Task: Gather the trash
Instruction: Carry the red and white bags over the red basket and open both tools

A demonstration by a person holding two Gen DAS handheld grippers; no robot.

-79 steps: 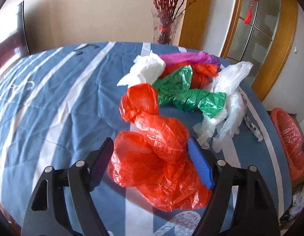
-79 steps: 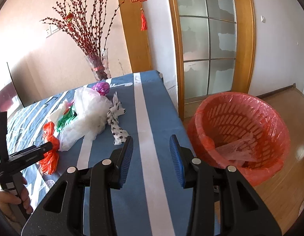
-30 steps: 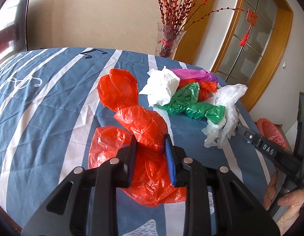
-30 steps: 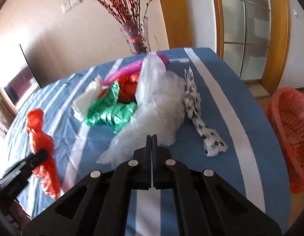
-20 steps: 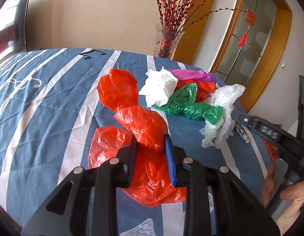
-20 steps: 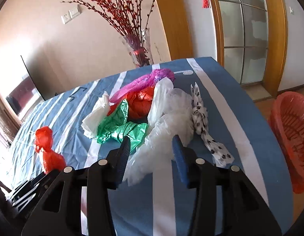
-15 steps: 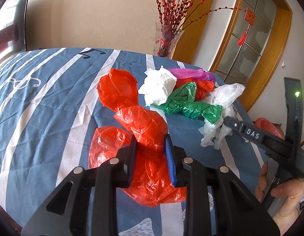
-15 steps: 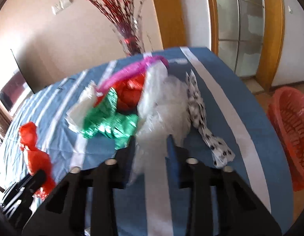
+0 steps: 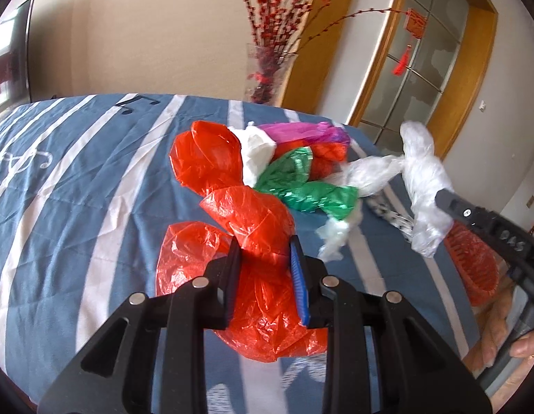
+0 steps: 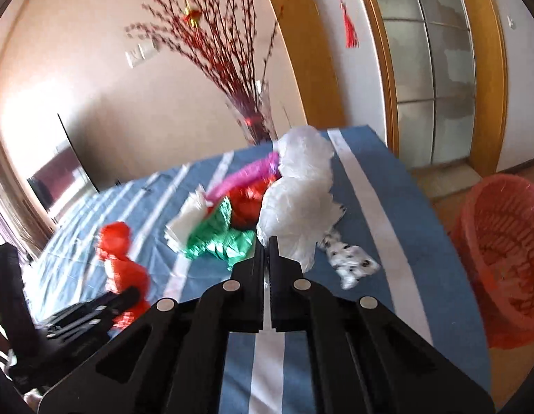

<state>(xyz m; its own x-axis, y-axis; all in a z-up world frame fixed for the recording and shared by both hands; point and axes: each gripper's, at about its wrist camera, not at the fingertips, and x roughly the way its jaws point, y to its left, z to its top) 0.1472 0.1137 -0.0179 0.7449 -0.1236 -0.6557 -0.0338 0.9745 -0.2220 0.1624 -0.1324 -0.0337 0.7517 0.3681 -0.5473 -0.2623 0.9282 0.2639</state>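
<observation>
My left gripper (image 9: 265, 246) is shut on a crumpled red plastic bag (image 9: 253, 217) lying on the blue striped tablecloth (image 9: 77, 172). My right gripper (image 10: 266, 243) is shut on a clear white plastic bag (image 10: 298, 200) and holds it lifted above the table; that bag also shows in the left wrist view (image 9: 422, 176). A pile of bags lies between them: green (image 9: 308, 189), white (image 9: 256, 151), pink (image 9: 301, 131) and another red one (image 9: 327, 158). The red bag also shows in the right wrist view (image 10: 123, 258).
A red lined trash basket (image 10: 501, 252) stands on the floor right of the table. A black-and-white spotted bag (image 10: 349, 258) lies near the table's right side. A glass vase of red branches (image 9: 267, 76) stands at the far edge.
My right gripper opened, moved in over the clear white bag, shut on it and lifted it off the pile. My left gripper stayed shut on the red bag.
</observation>
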